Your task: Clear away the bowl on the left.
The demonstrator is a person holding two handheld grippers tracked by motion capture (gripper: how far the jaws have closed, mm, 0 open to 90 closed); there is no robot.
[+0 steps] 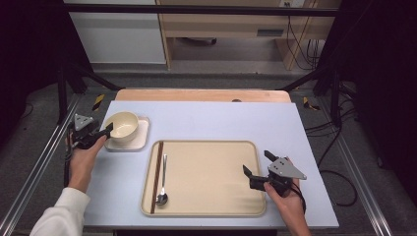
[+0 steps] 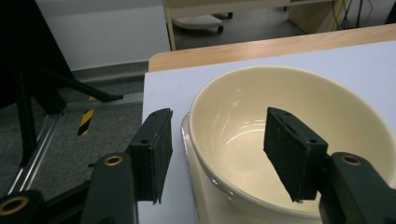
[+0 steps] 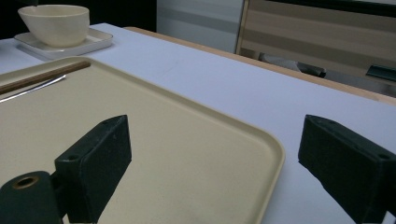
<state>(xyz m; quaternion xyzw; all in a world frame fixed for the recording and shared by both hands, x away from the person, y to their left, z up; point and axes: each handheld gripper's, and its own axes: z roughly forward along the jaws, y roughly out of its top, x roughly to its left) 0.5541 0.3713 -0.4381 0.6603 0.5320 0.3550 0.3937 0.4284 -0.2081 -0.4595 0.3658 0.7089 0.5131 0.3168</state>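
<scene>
My left gripper straddles the near rim of the bowl, at the left of the table. The jaws stand at a middling width, one pad outside the wall and one inside, and in the left gripper view neither pad presses on the ceramic yet. The bowl sits on a small square plate, just beside the tray's far left corner.

Procedure for the grip, as I judge it:
1. Lower until both pads overlap the wall well below the lip.
2. Keep the pads parallel to the wall; a glazed curve slips out of a skewed pinch.
3. Close firmly, then lift straight up so that the plate stays behind.
4. Carry the bowl level and low over the tray edge.

To the right lies the tray. Along its left side rest the chopsticks, and just beside them the spoon, bowl end towards me. The rest of the tray is bare.

My right gripper hovers over the tray's right edge, jaws wide and holding nothing; the right gripper view shows one jaw above the tray and one above the table.

Count: one bowl, one plate, one tray, one spoon, one pair of chopsticks lying as a single dark strip, two grippers.
</scene>
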